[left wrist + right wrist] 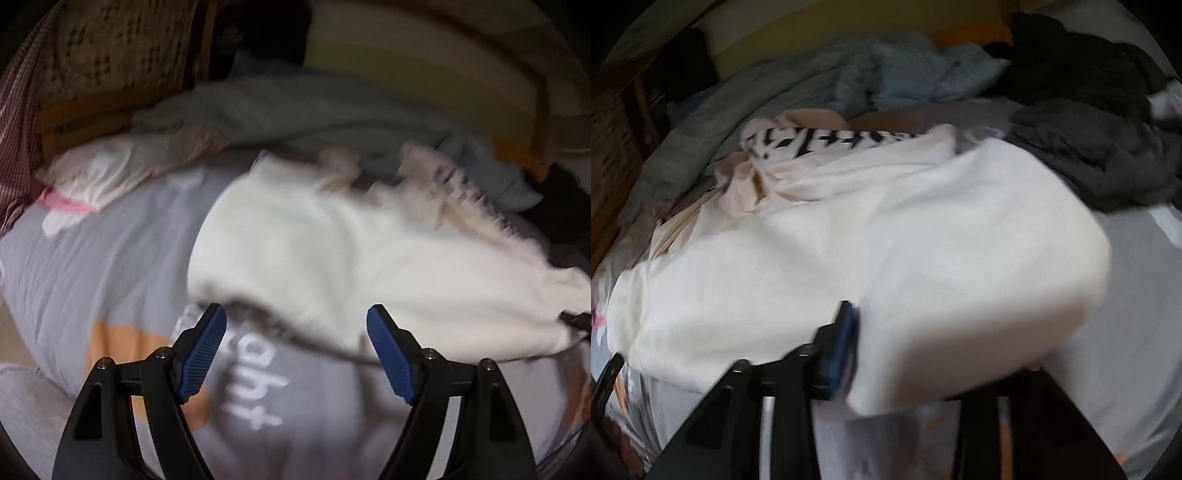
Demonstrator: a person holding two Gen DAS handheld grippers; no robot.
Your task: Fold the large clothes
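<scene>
A large cream-white garment [332, 251] lies spread on a grey bedcover [92, 266]. My left gripper [295, 350] is open and empty, just short of the garment's near edge, over white lettering on the cover. In the right wrist view the same garment [820, 258] fills the middle. My right gripper [886, 332] is shut on a lifted fold of it [979, 295]; the cloth drapes over and hides the right finger, and only the left blue pad [844, 343] shows.
A black-and-white patterned cloth [827, 142] lies behind the garment. A grey-green blanket [746, 110] and light blue clothes [916, 70] are piled at the back, dark grey clothes [1100, 155] at right. A pink-trimmed pillow [103, 177] and wooden headboard [74, 114] stand at left.
</scene>
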